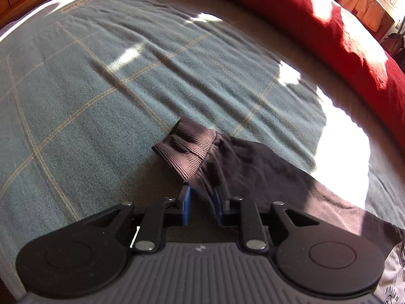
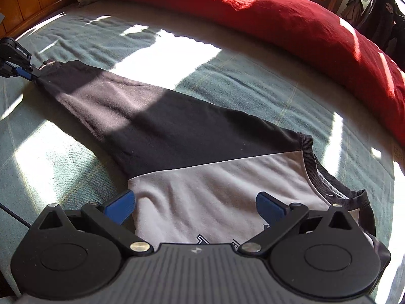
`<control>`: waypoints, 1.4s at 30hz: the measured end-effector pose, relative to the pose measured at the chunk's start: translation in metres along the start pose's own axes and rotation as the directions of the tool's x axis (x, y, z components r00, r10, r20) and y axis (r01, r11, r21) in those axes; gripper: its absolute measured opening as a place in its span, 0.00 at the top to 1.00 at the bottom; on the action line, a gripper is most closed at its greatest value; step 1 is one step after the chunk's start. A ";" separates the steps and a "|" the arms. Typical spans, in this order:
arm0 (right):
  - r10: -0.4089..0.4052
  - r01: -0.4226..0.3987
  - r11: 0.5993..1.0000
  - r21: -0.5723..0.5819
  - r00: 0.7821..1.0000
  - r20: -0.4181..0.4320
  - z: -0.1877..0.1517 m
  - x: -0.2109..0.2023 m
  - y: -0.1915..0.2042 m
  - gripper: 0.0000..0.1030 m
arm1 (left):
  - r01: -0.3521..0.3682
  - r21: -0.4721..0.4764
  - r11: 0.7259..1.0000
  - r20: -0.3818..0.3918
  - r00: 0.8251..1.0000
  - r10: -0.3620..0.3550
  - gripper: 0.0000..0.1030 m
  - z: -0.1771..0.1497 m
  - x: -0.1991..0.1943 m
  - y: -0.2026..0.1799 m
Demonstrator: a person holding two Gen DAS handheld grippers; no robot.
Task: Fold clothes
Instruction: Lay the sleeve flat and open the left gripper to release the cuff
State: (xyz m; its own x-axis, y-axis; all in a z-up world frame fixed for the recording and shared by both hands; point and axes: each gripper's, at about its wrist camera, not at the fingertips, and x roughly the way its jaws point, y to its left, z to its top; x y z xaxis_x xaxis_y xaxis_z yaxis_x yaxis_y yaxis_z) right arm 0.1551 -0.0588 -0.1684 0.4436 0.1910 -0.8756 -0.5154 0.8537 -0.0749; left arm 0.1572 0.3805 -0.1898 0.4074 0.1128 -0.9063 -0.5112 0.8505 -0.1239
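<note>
While the sweatshirt [image 2: 202,177] lies flat on the green bedspread [image 2: 253,81], its black sleeve [image 1: 240,162] stretches far to the left, where the left gripper [image 1: 202,197] pinches it beside the ribbed cuff [image 1: 187,147]. Over the grey body, the right gripper [image 2: 196,205] holds its jaws spread, gripping nothing.

Each hand-held gripper [image 2: 195,205]: black linkages, 2 blue fingers [image 2: 120,206], ribbed grey base.

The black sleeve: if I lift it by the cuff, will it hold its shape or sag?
Likely sag: the sleeve lies flat and wrinkled on the blanket, so it looks soft. The ribbed cuff is already bunched at the left tongs. It probably drags the grey shirt body along.
</note>
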 end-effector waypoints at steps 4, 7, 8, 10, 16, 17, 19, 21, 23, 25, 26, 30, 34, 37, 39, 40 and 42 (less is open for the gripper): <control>0.005 -0.004 1.000 -0.023 1.000 0.009 0.014 0.006 -0.019 0.00 | -0.062 0.147 0.987 0.036 0.998 0.057 0.75 -0.012 -0.019 -0.010; 0.057 -0.057 0.998 0.008 0.998 0.012 0.030 0.019 -0.031 0.00 | -0.009 0.233 0.973 0.029 1.000 0.003 0.71 -0.015 -0.022 -0.031; 0.073 -0.073 0.997 0.023 0.997 0.018 0.035 0.027 -0.033 0.00 | 0.024 0.267 0.963 0.024 0.999 -0.032 0.69 -0.015 -0.021 -0.044; 0.104 -0.105 0.993 0.053 0.994 0.030 0.046 0.043 -0.039 0.00 | 0.089 0.337 0.937 0.028 0.994 -0.104 0.63 -0.015 -0.015 -0.068; 0.102 -0.102 0.980 0.171 0.995 0.006 0.062 0.111 -0.056 0.00 | 0.184 0.460 0.869 -0.001 0.979 -0.206 0.59 -0.021 0.019 -0.122; 0.095 -0.093 0.979 0.182 0.996 -0.001 0.062 0.120 -0.057 0.00 | 0.191 0.466 0.864 -0.012 0.978 -0.210 0.58 -0.023 0.025 -0.125; 0.090 -0.085 0.979 0.186 0.996 -0.014 0.059 0.135 -0.057 0.00 | 0.170 0.477 0.863 -0.027 0.984 -0.178 0.58 -0.029 0.039 -0.127; 0.059 -0.060 0.987 0.148 0.998 0.009 0.059 0.141 -0.052 0.00 | 0.162 0.477 0.864 -0.033 0.985 -0.167 0.57 -0.031 0.049 -0.123; 0.040 -0.043 0.991 0.130 0.999 0.026 0.063 0.147 -0.051 0.00 | 0.160 0.476 0.865 -0.021 0.985 -0.171 0.54 -0.028 0.054 -0.120; 0.025 -0.031 0.991 0.130 0.999 0.043 0.071 0.153 -0.054 0.00 | 0.145 0.466 0.873 0.001 0.986 -0.164 0.54 -0.020 0.058 -0.119; 0.019 -0.026 0.990 0.140 0.999 0.048 0.076 0.157 -0.056 0.00 | 0.140 0.454 0.880 0.007 0.987 -0.160 0.53 -0.014 0.061 -0.118; 0.004 -0.012 0.983 0.181 0.999 0.048 0.098 0.170 -0.064 0.00 | 0.145 0.394 0.908 0.013 0.986 -0.163 0.54 0.005 0.058 -0.114; 0.036 -0.039 0.972 0.230 0.999 0.019 0.104 0.142 -0.058 0.00 | 0.168 0.459 0.872 0.033 0.978 -0.205 0.47 -0.004 0.029 -0.108; 0.133 -0.137 0.964 0.227 0.991 0.029 0.095 0.117 -0.032 0.00 | 0.119 0.513 0.850 0.030 0.987 -0.157 0.38 -0.018 0.027 -0.098; 0.192 -0.191 0.954 0.230 0.981 0.016 0.088 0.111 -0.012 0.00 | 0.093 0.522 0.848 0.015 0.993 -0.119 0.38 -0.024 0.034 -0.087; 0.224 -0.219 0.947 0.234 0.974 0.002 0.085 0.116 -0.002 0.00 | 0.094 0.510 0.855 0.015 0.993 -0.117 0.37 -0.024 0.037 -0.081; 0.227 -0.218 0.948 0.233 0.974 -0.015 0.082 0.129 0.020 0.00 | 0.094 0.485 0.870 0.013 0.993 -0.115 0.31 -0.025 0.042 -0.067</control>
State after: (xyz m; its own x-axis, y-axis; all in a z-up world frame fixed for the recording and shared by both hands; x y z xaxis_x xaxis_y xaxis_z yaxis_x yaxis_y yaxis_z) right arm 0.2619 0.0226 -0.2439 0.3040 0.3728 -0.8767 -0.4143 0.8804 0.2307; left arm 0.1898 0.3152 -0.2298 0.4733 0.0213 -0.8806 -0.0393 0.9992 0.0030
